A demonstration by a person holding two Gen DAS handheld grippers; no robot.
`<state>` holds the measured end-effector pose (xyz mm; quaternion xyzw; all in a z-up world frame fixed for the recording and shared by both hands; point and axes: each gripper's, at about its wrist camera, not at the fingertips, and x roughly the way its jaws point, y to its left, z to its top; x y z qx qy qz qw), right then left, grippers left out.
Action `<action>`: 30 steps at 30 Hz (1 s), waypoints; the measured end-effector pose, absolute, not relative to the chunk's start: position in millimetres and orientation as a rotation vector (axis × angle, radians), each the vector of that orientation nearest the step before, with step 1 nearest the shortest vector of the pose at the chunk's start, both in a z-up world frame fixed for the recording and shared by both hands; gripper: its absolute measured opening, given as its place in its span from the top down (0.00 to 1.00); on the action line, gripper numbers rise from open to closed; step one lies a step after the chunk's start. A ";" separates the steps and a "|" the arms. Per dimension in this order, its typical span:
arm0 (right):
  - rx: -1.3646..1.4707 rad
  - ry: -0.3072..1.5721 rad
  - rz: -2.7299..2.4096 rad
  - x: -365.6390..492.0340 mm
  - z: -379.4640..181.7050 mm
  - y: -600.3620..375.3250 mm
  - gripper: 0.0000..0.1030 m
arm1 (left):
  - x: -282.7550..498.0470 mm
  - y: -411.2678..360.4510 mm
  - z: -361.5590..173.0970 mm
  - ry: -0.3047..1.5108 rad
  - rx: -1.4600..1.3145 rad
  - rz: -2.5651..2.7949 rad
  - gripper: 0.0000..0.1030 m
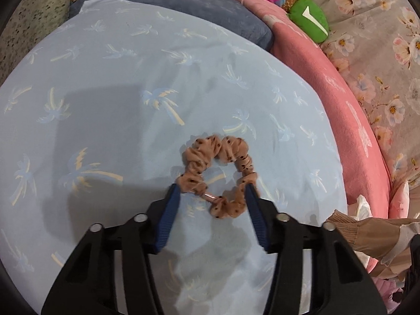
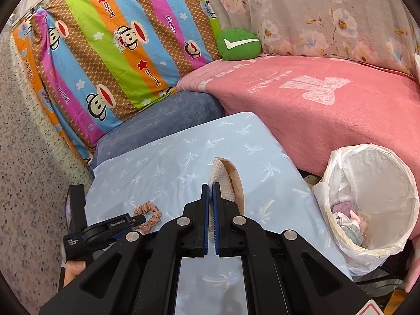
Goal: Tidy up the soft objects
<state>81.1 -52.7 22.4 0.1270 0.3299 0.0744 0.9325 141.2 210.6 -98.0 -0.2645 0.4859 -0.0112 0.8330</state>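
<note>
- Straddling a tan dotted scrunchie (image 1: 219,177), the left claw (image 1: 213,187) stands wide open in the left wrist view, one blue pad at each outer side of the ring; nothing is pinched yet, a stance that judges as set for a pickup.
- Scrunchie lies flat on a pale blue palm-print cushion (image 1: 105,110), which serves as the sorting surface; a pink blanket (image 1: 341,110) adjoins it.
- Right wrist view: right claw (image 2: 210,187) is closed on a beige knit-and-tan cloth piece (image 2: 227,181), held lifted above the cushion (image 2: 170,157), likely for carrying.
- White-lined bin (image 2: 372,199) stands just beside the cushion, already containing soft items; judged the probable destination.
- Scrunchie (image 2: 147,216) also shows here, beside the left tool.
- Green plush (image 2: 239,44) rests apart, against the striped pillow (image 2: 105,52).
</note>
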 end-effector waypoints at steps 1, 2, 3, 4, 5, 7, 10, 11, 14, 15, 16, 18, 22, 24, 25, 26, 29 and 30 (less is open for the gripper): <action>0.257 0.675 0.152 81.2 22.6 -51.2 0.97 | 141.3 210.0 -100.0 1.037 -0.558 -0.024 0.70; 0.254 0.675 0.153 80.9 22.8 -49.9 0.97 | 140.8 210.3 -99.5 1.033 -0.551 -0.018 0.73; 0.251 0.674 0.154 80.5 23.1 -48.9 0.97 | 140.7 209.8 -99.5 1.035 -0.548 -0.025 0.81; 0.249 0.674 0.155 80.2 23.3 -48.4 0.97 | 141.8 209.0 -99.9 1.044 -0.555 -0.044 0.91; 0.249 0.673 0.156 79.8 23.5 -48.1 0.97 | 141.2 207.9 -99.3 1.047 -0.559 -0.051 0.92; 0.249 0.669 0.158 78.8 25.0 -47.8 0.97 | 139.5 203.8 -94.1 1.036 -0.539 -0.060 0.96; 0.251 0.664 0.158 76.7 27.3 -49.3 0.97 | 133.3 197.1 -84.7 1.019 -0.523 -0.087 0.98; 0.254 0.662 0.157 76.6 27.8 -51.0 0.97 | 131.2 194.2 -81.4 1.014 -0.517 -0.097 0.98; 0.263 0.652 0.154 73.5 31.7 -55.6 0.97 | 124.0 181.2 -67.7 0.991 -0.485 -0.128 0.99; 0.266 0.649 0.153 72.3 33.1 -57.2 0.97 | 121.3 176.5 -62.8 0.982 -0.473 -0.140 0.99; 0.269 0.645 0.153 71.0 34.4 -58.9 0.97 | 118.2 172.3 -58.8 0.976 -0.463 -0.151 0.99; 0.274 0.637 0.150 68.0 37.1 -63.6 0.97 | 113.9 162.7 -50.5 0.961 -0.446 -0.178 0.99; 0.282 0.629 0.144 63.2 41.4 -72.4 0.97 | 113.8 155.8 -40.9 0.941 -0.447 -0.183 0.98; 0.283 0.626 0.139 61.9 42.5 -76.0 0.97 | 115.4 161.7 -42.2 0.939 -0.471 -0.185 0.98; 0.288 0.627 0.138 61.8 42.5 -78.2 0.97 | 117.8 162.2 -42.9 0.939 -0.477 -0.171 0.98; 0.293 0.627 0.138 61.7 42.3 -79.3 0.97 | 118.6 165.2 -44.3 0.938 -0.478 -0.151 0.98; 0.301 0.627 0.136 62.9 42.2 -82.6 0.97 | 121.3 177.7 -55.7 0.967 -0.486 -0.119 0.97; 0.301 0.626 0.135 64.0 42.3 -82.7 0.97 | 123.5 183.4 -61.9 0.984 -0.498 -0.108 0.95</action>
